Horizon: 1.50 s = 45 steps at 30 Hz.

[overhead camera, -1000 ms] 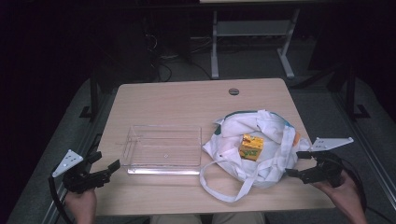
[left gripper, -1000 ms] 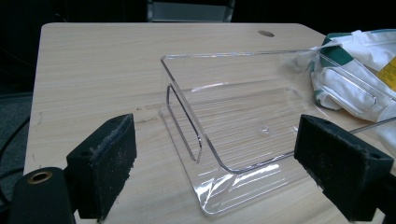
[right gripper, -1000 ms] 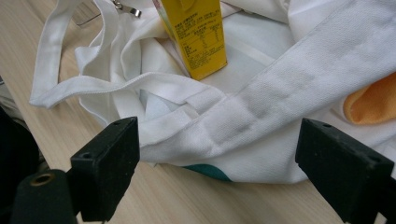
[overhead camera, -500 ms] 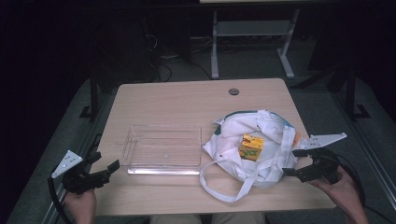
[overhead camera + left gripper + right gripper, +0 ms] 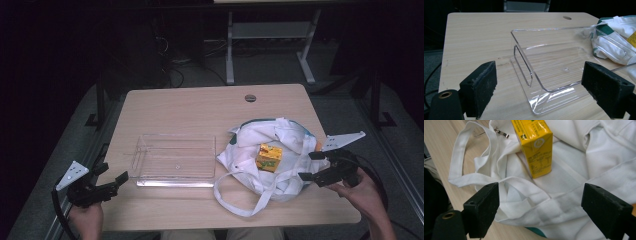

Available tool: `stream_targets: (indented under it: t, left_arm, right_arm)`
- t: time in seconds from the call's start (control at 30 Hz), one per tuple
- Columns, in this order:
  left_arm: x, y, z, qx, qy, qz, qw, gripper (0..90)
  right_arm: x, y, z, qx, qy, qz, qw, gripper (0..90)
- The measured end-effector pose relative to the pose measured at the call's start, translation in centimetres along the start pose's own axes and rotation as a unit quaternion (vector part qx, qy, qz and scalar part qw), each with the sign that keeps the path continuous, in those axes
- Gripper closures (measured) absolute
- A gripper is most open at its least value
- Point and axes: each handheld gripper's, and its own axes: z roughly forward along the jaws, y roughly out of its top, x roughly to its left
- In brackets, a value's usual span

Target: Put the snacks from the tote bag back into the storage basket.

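A yellow carton (image 5: pixel 269 157) (image 5: pixel 534 145) lies on a crumpled white cloth bag (image 5: pixel 272 157) (image 5: pixel 574 182) at the table's right side. A clear plastic tray (image 5: pixel 175 160) (image 5: pixel 554 60) sits left of the bag, with nothing in it. My right gripper (image 5: pixel 311 165) (image 5: pixel 541 217) is open at the bag's right edge, its jaws spread over the white fabric just short of the carton. My left gripper (image 5: pixel 112 176) (image 5: pixel 544 95) is open at the table's front left corner and points at the tray's near left corner.
The wooden table (image 5: pixel 200 110) has a round cable hole (image 5: pixel 250 98) near its far edge. The bag's looped handles (image 5: pixel 240 202) trail toward the front edge. A metal stand (image 5: pixel 270 45) and cables lie on the dark floor behind.
My right gripper has shifted slightly left and up toward the bag. The left gripper has stayed put.
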Motion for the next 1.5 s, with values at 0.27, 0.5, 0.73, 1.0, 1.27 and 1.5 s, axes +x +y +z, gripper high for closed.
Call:
stream_targets:
  t: [0.27,0.5,0.73,1.0,1.27,1.5]
  left_arm:
    - [0.0,0.0,0.0,0.000,0.000,0.000,1.0000,12.6]
    - [0.1,0.0,0.0,0.001,0.001,0.000,1.0000,12.6]
    - [0.0,0.0,0.0,0.001,0.001,0.001,1.0000,12.6]
    - [0.1,0.0,-0.1,-0.001,0.001,-0.001,1.0000,12.6]
    - [0.1,0.0,-0.1,-0.004,0.002,-0.005,1.0000,12.6]
    - [0.1,0.0,-0.1,-0.005,0.002,-0.006,1.0000,12.6]
  right_arm:
    - [0.0,1.5,0.2,0.007,0.001,-0.014,0.9999,13.7]
    - [0.0,2.7,0.7,0.010,0.010,-0.023,0.9996,13.7]
    - [-0.1,4.1,1.3,0.017,0.016,-0.037,0.9990,13.8]
    - [0.0,5.7,2.4,0.027,0.022,-0.048,0.9982,14.0]
    - [0.0,6.8,4.0,0.043,0.035,-0.055,0.9970,14.5]
    - [-0.1,7.3,4.9,0.050,0.038,-0.066,0.9959,14.8]
